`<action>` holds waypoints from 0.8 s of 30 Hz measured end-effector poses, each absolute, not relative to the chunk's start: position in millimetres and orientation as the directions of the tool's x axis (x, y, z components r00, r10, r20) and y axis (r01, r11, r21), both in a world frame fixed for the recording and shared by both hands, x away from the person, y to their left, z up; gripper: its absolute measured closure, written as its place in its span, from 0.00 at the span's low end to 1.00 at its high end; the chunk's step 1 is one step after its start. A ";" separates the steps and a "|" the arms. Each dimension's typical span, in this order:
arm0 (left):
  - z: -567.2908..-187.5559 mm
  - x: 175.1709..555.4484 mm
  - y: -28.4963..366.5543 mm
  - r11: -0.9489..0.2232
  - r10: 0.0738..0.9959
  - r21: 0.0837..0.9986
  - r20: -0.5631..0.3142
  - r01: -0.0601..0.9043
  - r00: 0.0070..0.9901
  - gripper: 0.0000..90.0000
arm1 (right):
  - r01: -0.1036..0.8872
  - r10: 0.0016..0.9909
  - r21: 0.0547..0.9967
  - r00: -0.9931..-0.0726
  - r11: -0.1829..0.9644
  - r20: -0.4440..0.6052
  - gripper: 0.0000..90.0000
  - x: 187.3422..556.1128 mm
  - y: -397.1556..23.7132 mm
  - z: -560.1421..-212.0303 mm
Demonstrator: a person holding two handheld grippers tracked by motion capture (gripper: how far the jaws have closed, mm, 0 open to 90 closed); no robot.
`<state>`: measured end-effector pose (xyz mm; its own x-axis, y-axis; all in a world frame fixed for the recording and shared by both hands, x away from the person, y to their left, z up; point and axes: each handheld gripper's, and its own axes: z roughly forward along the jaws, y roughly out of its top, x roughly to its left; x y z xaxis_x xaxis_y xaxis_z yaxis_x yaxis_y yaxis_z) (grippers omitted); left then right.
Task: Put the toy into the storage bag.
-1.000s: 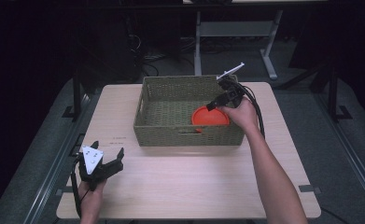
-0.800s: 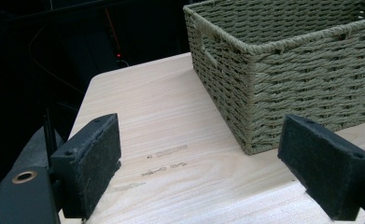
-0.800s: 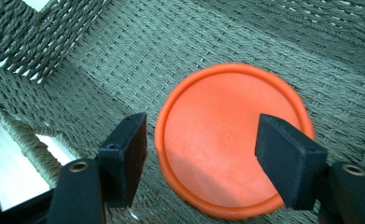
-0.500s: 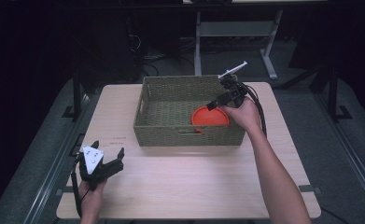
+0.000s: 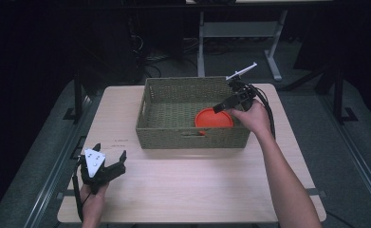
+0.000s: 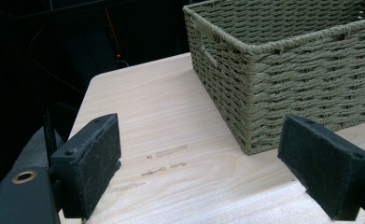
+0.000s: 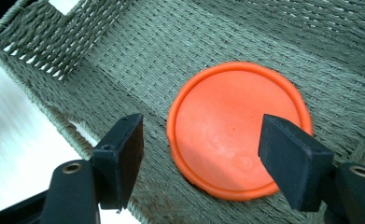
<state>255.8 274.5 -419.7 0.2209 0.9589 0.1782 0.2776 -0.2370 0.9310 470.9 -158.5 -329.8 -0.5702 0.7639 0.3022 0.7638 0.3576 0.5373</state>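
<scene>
The orange round lid (image 7: pixel 238 130) lies flat on the floor of the woven basket (image 5: pixel 173 97), near its front right corner, directly below the right gripper (image 5: pixel 227 101), whose jaws stand wide apart holding nothing. The lid is smooth plastic with a raised rim. The left gripper (image 5: pixel 108 166) rests wide open, empty, on the wooden table (image 5: pixel 188 190), well apart from the basket

Overhead plus two views sharing basket (image 5: pixel 192 137)
</scene>
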 end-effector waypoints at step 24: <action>-420.1 255.7 273.4 -0.235 0.959 0.933 0.178 0.273 0.220 0.14 | 0.742 0.742 0.573 -0.591 0.348 0.316 0.33 444.8 -176.7 -325.4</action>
